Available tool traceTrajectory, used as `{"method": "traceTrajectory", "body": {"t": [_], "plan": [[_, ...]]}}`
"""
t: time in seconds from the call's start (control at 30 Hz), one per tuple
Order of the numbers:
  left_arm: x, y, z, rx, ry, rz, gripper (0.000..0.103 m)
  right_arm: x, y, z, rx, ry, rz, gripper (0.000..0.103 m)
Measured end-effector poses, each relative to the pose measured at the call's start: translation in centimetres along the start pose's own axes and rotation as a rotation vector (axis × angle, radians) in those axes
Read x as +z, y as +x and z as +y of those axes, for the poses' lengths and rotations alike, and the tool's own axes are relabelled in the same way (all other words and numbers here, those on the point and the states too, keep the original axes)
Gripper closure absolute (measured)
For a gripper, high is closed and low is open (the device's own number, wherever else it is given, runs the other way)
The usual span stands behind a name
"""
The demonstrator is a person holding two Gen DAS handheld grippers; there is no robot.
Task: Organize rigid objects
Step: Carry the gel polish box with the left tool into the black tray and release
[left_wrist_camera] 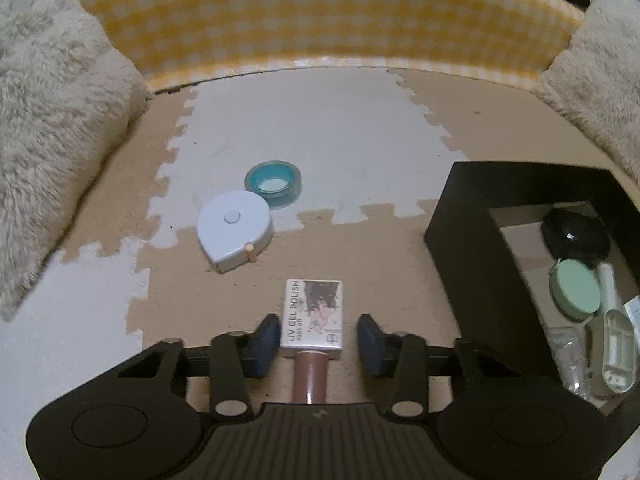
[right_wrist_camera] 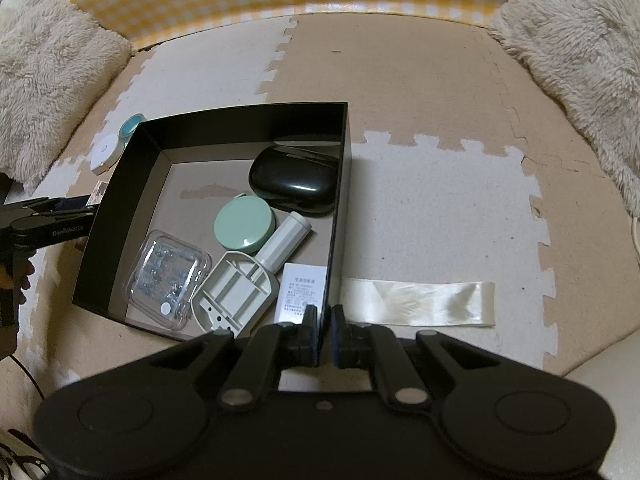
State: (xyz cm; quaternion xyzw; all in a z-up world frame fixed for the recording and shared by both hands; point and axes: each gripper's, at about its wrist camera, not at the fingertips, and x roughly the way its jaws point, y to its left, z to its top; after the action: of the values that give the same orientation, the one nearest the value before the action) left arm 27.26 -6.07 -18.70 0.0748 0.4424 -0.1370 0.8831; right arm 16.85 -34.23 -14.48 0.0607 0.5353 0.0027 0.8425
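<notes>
White-boxed gel polish bottle [left_wrist_camera: 313, 314] lies on the foam floor mat [left_wrist_camera: 380, 248] between the spread left claw [left_wrist_camera: 319, 339], untouched; closing off-centre could skid it away. Right claw [right_wrist_camera: 325, 330] pinches the black box [right_wrist_camera: 338, 200] wall, which could tip.

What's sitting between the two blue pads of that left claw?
A UV gel polish bottle, lying on the mat between the open left gripper fingers, seen in the left wrist view.
</notes>
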Motion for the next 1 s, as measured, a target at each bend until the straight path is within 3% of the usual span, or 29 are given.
{"method": "traceTrajectory", "body": {"t": [0.07, 0.37, 0.57, 0.67, 1.0], "plan": [[0.0, 0.0, -0.2, 0.011, 0.008, 0.000, 0.071, 0.1, 0.1, 0.1, -0.006, -0.005, 0.002, 0.096], [0.1, -0.5, 0.5, -0.015, -0.078, -0.013, 0.071, 0.1, 0.1, 0.0, -0.004, 0.000, 0.004, 0.096], [1.5, -3.1, 0.6, -0.047, -0.134, -0.115, 0.071, 0.1, 0.1, -0.1, 0.000, 0.005, 0.006, 0.096], [2.4, -4.7, 0.2, -0.117, -0.161, -0.170, 0.071, 0.1, 0.1, -0.1, -0.001, 0.003, 0.006, 0.096], [4.1, -7.9, -3.5, -0.189, -0.065, -0.283, 0.071, 0.1, 0.1, -0.2, 0.002, 0.005, 0.007, 0.096]]}}
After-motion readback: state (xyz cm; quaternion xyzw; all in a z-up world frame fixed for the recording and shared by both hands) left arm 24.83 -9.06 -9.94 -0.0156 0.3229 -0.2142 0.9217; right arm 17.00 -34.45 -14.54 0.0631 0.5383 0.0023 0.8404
